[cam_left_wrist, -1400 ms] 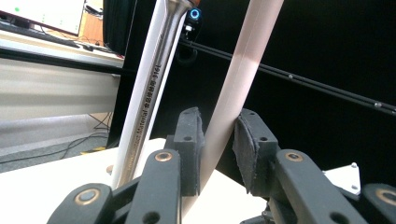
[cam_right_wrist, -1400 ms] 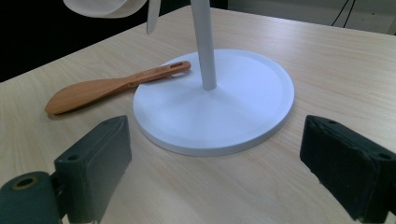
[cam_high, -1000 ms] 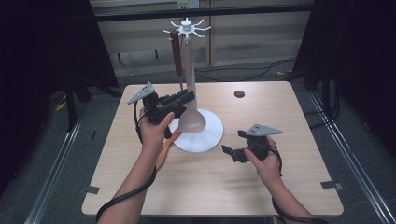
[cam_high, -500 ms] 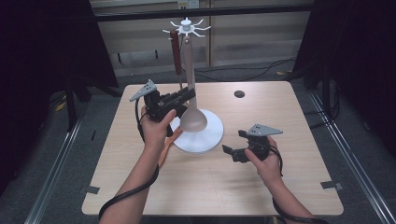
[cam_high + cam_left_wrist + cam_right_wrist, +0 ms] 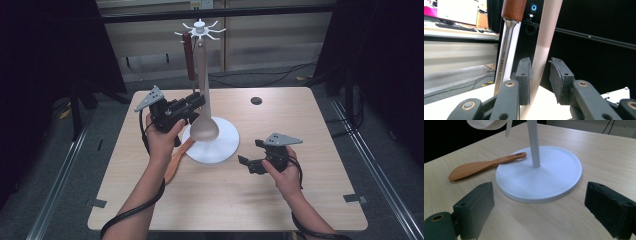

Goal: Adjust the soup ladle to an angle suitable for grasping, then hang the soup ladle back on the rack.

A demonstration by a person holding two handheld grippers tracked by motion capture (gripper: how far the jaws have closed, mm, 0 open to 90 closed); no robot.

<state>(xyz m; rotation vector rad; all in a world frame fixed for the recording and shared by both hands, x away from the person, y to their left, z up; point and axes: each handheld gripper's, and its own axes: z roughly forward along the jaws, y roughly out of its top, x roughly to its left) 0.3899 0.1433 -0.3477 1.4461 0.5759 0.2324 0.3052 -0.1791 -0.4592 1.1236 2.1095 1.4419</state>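
The pale beige long-handled ladle (image 5: 202, 127) hangs from the white spoked top of the utensil stand (image 5: 200, 28), its bowl low over the stand's round white base (image 5: 222, 147) and its handle running up beside the stand's pole. In the left gripper view we see that pale handle (image 5: 544, 50) standing between the jaws of our left gripper (image 5: 192, 103): it lies against one pad, while a gap remains to the other pad, so the jaws are narrow but not clamped. They have just been opening a little, with the handle between them. Just beside it hangs a steel utensil with a dark red-brown wooden handle (image 5: 189, 56), also on the stand. A flat wooden spatula (image 5: 485, 165) lies on the light wood bench (image 5: 310, 200), its holed end touching the rim of the base. Our right gripper (image 5: 252, 156) sits low over the bench, near the base, with its jaws spread wide and nothing between them.
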